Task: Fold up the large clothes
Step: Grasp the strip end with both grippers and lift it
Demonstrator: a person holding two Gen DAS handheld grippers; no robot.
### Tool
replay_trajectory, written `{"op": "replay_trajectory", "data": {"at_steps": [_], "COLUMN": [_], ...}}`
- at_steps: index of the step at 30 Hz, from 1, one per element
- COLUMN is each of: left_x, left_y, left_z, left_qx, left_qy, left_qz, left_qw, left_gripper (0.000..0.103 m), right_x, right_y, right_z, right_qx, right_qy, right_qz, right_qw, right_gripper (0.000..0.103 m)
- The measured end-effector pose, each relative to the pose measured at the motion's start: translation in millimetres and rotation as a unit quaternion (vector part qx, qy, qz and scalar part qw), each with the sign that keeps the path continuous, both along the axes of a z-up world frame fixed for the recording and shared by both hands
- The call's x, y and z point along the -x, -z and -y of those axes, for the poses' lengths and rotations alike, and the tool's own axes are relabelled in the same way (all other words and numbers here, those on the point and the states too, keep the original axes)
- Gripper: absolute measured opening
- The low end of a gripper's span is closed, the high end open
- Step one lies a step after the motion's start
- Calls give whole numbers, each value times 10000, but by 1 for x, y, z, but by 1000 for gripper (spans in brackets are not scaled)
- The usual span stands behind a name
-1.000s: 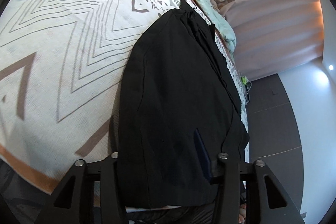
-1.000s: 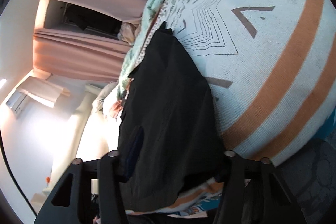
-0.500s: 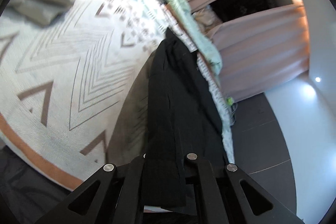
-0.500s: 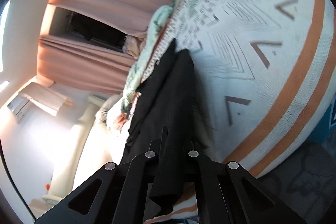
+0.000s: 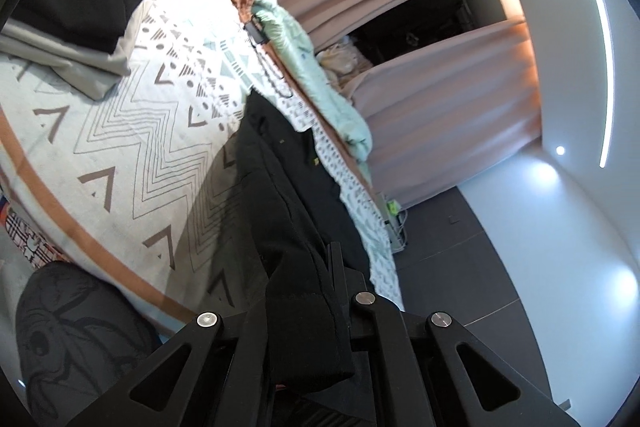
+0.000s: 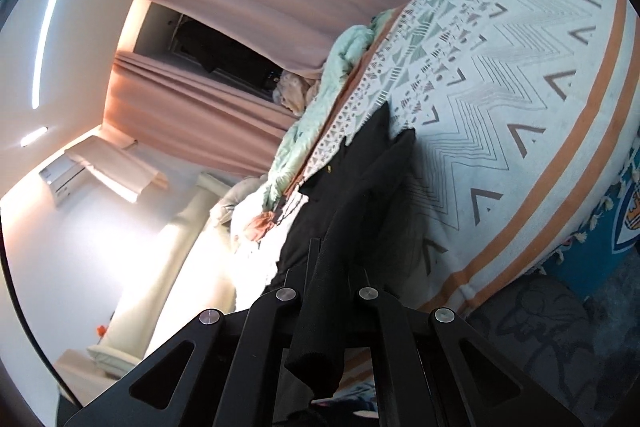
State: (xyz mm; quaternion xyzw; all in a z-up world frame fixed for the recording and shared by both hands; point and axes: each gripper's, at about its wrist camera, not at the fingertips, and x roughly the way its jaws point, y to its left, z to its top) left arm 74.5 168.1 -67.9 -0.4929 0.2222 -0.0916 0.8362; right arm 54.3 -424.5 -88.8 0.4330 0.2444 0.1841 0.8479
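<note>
Pink curtains point(image 5: 440, 99), mint blanket point(image 5: 320, 75), patterned bedspread point(image 6: 520, 107).

Black garment point(image 5: 280, 187) — zigzag-patterned (white, orange-striped) blanket point(image 5: 132, 131)

Left gripper point(image 5: 310, 311): jaws clamped tight on a bunched fold of the black garment point(image 5: 280, 195), pointing slightly below level. Right gripper point(image 6: 326, 315): same, jaws pinched on another fold of it, also pitched slightly down. Both sit off the bed's near edge.
</note>
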Motion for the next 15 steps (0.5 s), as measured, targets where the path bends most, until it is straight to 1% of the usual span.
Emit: {"op": "replay_trajectory", "data": {"at_steps": [3, 4, 9, 12, 15], "left_x": [17, 23, 59, 82, 97], "left_y": [-14, -20, -43, -53, -62], "left_z": [2, 2, 8, 12, 11], "left_qx": [-16, -30, -144, -205, -223], "left_qy": [-45, -64, -101, -76, -91], "left_qz": [107, 146, 364, 524, 572], "left_qw": [9999, 9999, 9992, 9984, 9981], "left_gripper": [2, 2, 2, 2, 2], "right_x": [19, 19, 53, 70, 86], "right_y": [-19, -19, -39, -48, -58], "right_z": [0, 0, -4, -6, -8], "right_qx": [67, 67, 241, 290, 324], "right_qy": [-6, -6, 74, 71, 76], "right_qz": [145, 145, 67, 162, 243], "right_qw": [9999, 9999, 9997, 9994, 9991], "right_gripper": [4, 4, 4, 4, 4]}}
